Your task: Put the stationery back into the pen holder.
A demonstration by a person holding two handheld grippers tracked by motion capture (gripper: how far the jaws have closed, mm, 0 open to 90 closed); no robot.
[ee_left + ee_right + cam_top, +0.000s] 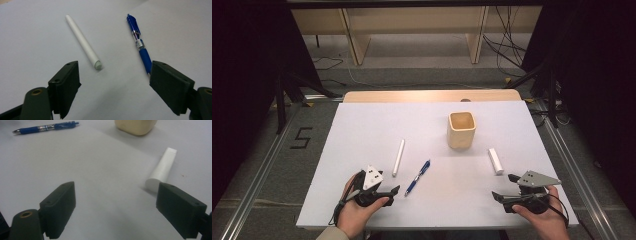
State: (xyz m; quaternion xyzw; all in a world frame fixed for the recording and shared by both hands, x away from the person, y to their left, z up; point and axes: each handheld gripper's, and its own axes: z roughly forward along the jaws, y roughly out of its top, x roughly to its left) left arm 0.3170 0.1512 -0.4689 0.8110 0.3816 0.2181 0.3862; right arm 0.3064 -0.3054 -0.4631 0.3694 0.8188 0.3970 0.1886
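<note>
Wooden sq. cup (461, 129), slim white cyl. pen (398, 157)

At the top edge of the right gripper view the tan cup (136, 126) is cut off — just its base shows. In the left gripper view the blue pen (139, 42) has its lower tip hidden behind the right-hand jaw — the tip cannot be made out.

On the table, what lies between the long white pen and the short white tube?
In the high view, the blue pen lies between the long white pen and the short white tube; past it the white table is bare up to the tube.
</note>
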